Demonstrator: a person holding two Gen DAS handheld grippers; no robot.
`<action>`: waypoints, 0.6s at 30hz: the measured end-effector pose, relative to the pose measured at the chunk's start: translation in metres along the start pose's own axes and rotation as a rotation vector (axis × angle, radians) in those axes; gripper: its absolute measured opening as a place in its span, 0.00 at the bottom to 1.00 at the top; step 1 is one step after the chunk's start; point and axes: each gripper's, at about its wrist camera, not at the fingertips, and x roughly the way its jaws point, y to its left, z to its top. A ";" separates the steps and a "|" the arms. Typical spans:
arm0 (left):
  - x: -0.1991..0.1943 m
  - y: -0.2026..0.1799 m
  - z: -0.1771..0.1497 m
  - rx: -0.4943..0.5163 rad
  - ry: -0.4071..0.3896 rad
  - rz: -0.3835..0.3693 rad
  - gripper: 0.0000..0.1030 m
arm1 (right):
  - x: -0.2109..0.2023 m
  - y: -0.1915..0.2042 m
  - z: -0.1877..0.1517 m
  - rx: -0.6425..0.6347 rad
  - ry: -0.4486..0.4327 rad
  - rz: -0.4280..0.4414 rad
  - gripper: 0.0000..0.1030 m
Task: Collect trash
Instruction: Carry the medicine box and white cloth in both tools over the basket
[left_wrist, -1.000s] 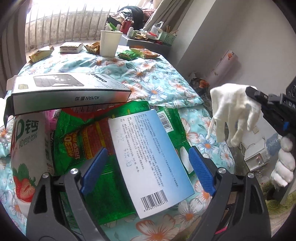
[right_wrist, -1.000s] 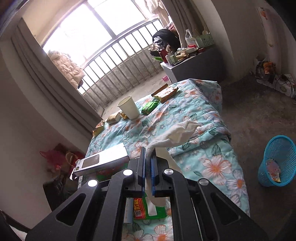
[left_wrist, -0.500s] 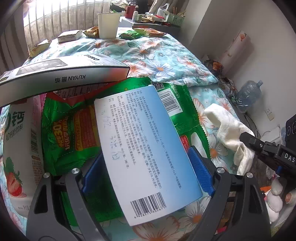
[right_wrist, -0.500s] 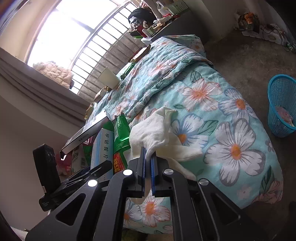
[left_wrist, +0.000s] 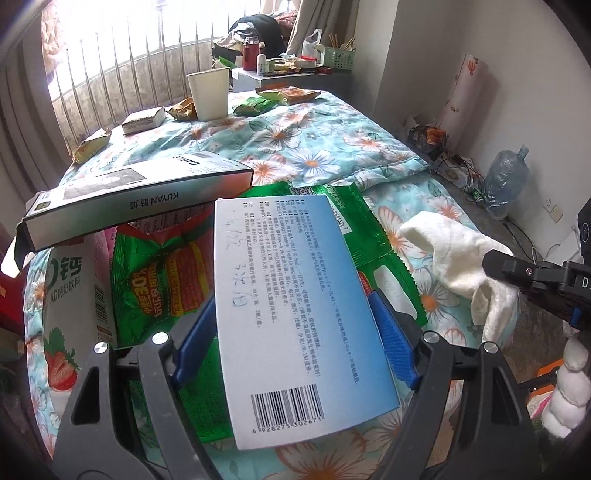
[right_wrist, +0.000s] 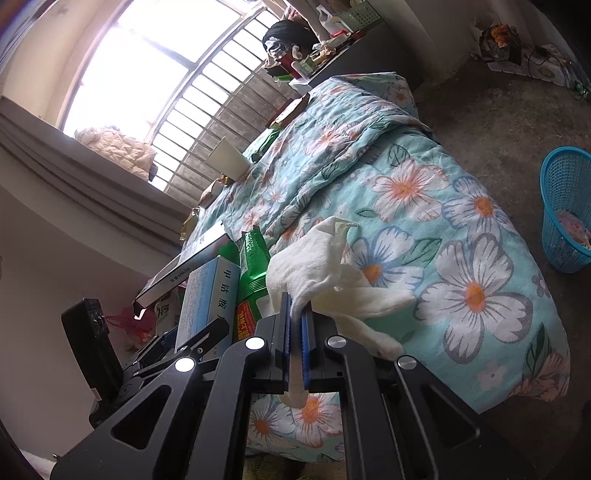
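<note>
We see the left gripper (left_wrist: 291, 332) with its blue pads against both long sides of a pale blue and white cardboard box with a barcode (left_wrist: 295, 306), closed onto it; a second ago the pads stood clear of the box on either side. The box lies on a green crinkled snack wrapper (left_wrist: 162, 284) at the near edge of the bed (left_wrist: 325, 147), which is covered by a floral turquoise quilt. Beside it sit a white strawberry milk carton (left_wrist: 70, 302) and a long grey-and-white carton (left_wrist: 136, 199) resting across the pile.

The right gripper (right_wrist: 295, 343) is clamped tight on a crumpled white cloth (right_wrist: 321, 262). A second ago that cloth hung in the air beyond the bed's right edge; now it is draped on the quilt near the bed's near right corner, just beside the green wrapper.

A white paper cup (left_wrist: 208, 92) and small wrappers stay at the far edge of the bed. A blue plastic mesh basket (right_wrist: 565, 206) stands on the floor, well apart from the bed.
</note>
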 end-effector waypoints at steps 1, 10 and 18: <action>-0.003 -0.001 0.000 0.006 -0.011 0.005 0.73 | -0.002 0.001 -0.001 -0.003 -0.002 0.001 0.05; -0.020 -0.005 0.000 0.034 -0.070 0.013 0.73 | -0.016 0.014 0.000 -0.018 -0.030 0.034 0.05; -0.032 -0.008 -0.001 0.050 -0.109 0.017 0.73 | -0.030 0.026 0.000 -0.036 -0.066 0.051 0.05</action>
